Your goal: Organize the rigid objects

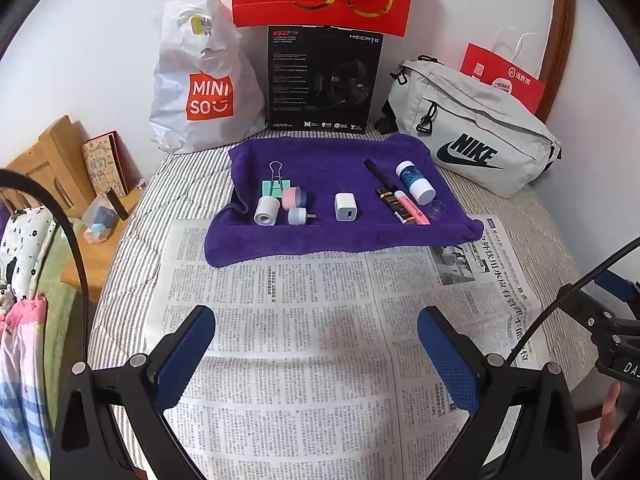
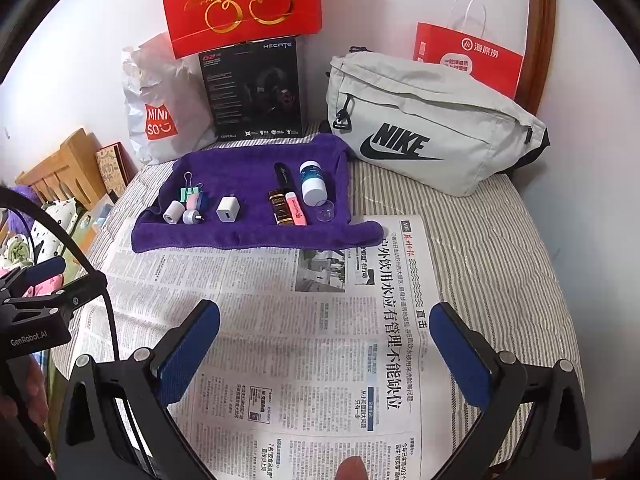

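Both grippers hover low over the newspaper (image 1: 304, 340), and nothing is in either one. The left gripper (image 1: 316, 320) has its blue pads spread wide; the right gripper (image 2: 324, 316) is just as wide, gripping nothing.

All the small items lie beyond them on the purple towel (image 1: 320, 164), well apart from the fingertips. At the left of the towel: a binder clip (image 1: 275, 184), a white roll (image 1: 267, 211), a pink cap (image 1: 291, 197) and a pale plug adapter (image 1: 299, 216). In the middle, alone, a white charger cube (image 1: 345, 207). On the right, a black pen (image 1: 378, 174), a dark tube (image 1: 394, 204), a pink tube (image 1: 412, 210), a white bottle (image 1: 416, 182) and a clear lid (image 1: 435, 210).

The left wrist view shows a wooden bedside shelf (image 1: 60, 168) with a notebook. The right wrist view shows the newspaper's bold headline (image 2: 394, 300) in full, a fingertip at its bottom edge, and the left tool's body (image 2: 28, 320) marked GenRobot.AI.
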`<state>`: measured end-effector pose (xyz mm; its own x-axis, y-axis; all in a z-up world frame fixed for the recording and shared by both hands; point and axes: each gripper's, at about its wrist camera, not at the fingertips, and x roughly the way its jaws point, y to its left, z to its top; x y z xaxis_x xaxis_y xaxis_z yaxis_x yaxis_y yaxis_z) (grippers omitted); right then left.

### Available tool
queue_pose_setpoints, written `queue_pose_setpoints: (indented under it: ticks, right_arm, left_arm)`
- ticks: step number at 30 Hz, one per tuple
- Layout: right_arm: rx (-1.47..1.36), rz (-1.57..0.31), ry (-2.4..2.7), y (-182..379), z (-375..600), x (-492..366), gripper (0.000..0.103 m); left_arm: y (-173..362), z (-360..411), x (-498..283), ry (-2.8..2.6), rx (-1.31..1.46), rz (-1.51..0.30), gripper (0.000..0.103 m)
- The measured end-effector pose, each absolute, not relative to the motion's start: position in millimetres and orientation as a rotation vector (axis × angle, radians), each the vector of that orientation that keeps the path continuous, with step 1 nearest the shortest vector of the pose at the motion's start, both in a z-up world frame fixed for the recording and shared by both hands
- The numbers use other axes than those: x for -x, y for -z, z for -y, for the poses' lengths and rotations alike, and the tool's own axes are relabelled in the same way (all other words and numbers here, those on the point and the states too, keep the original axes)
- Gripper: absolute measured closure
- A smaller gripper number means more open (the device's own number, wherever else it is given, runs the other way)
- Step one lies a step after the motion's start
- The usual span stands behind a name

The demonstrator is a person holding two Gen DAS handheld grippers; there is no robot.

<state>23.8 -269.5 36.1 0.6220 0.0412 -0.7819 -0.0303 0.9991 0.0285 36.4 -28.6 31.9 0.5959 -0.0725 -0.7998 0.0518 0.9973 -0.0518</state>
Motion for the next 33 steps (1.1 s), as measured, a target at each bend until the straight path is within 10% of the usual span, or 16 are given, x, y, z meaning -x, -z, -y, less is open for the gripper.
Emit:
queue_pose_setpoints:
  ticks: [33]
  right_arm:
    - [-0.003, -0.897, -0.034, -38.3, 267.4, -23.4, 0.000]
  left_arm:
    - [-28.1, 28.0, -37.5, 0.077, 0.024, -0.943, 0.001]
